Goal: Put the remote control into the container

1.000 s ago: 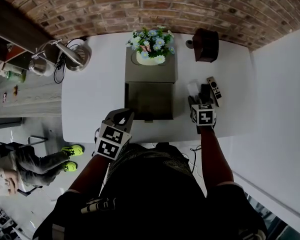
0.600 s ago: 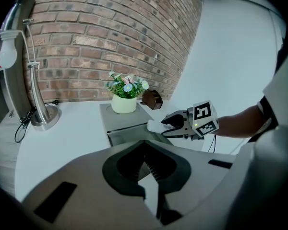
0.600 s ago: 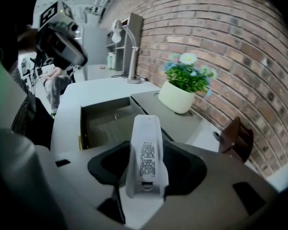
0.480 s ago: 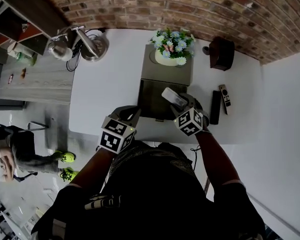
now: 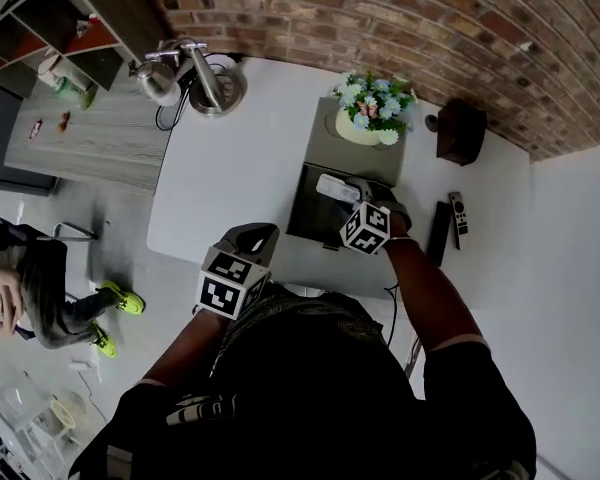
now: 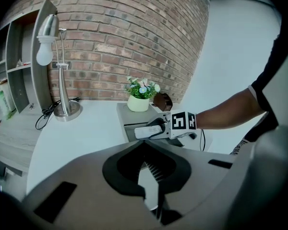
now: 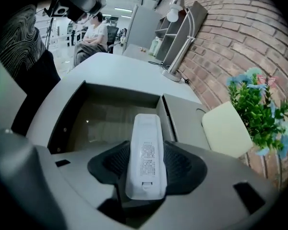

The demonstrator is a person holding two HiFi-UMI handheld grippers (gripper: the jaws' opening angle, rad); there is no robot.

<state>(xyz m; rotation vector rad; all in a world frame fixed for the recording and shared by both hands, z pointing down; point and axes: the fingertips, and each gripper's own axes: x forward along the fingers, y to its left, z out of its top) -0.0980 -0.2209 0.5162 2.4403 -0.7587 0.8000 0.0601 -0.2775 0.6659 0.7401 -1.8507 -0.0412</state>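
Between the fingers of the right gripper sits the white remote. They clamp it at its near end, with its printed back facing the camera. Its far end reaches past the fingertips and hangs over the open container, a dark box whose floor shows just beyond and below them. From the head view, the remote is above the box's inside and not lying in it.

Just right of those fingers lies the grey lid. Farther right on it stands a pale pot of flowers. Well ahead of the fingertips, past the box, a lamp stands on the white bench.

The left gripper hovers at the near bench edge, to the left of the box. Its fingers stand narrow, only a thin gap showing, with nothing between them. Ahead of them and slightly right, the other gripper and the remote are in sight over the box.

To the right of the right fingers, two more remotes lie on the bench, one black and one grey. A brown box stands beyond them by the brick wall.
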